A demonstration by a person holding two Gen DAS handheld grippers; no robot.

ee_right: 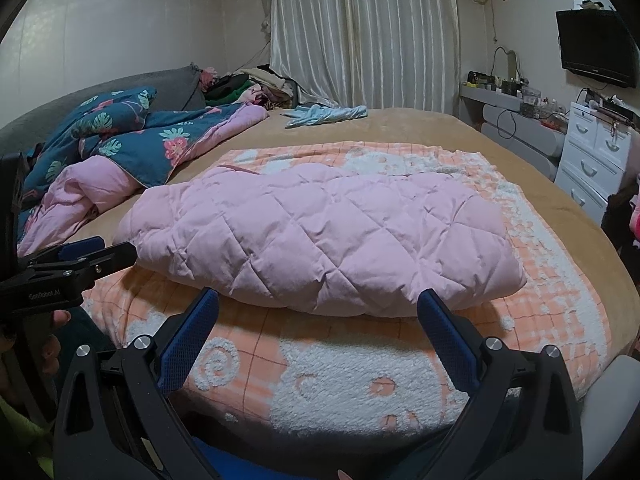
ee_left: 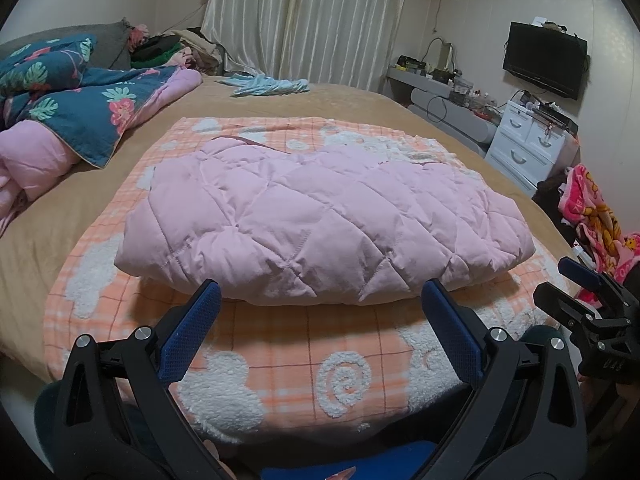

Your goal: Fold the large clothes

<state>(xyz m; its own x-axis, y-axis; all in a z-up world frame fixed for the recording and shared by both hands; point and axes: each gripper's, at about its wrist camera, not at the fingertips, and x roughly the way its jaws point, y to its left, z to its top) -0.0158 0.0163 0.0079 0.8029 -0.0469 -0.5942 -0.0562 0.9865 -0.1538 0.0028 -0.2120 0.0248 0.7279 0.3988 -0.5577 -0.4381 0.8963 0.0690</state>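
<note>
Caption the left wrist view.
Open left gripper before a folded pink quilted jacket on an orange checked blanket.

The left gripper (ee_left: 320,300) is held level and pointing forward, its two blue-padded fingers (ee_left: 192,332) spread wide with nothing between them. The right gripper (ee_right: 318,308) is beside it in the same pose, also wide apart and holding nothing.

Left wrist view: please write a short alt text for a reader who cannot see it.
A folded pink quilted jacket lies on an orange checked fleece blanket spread over a tan bed. The open left gripper points at its near edge without touching it. The right gripper shows at the right edge of the picture.
</note>
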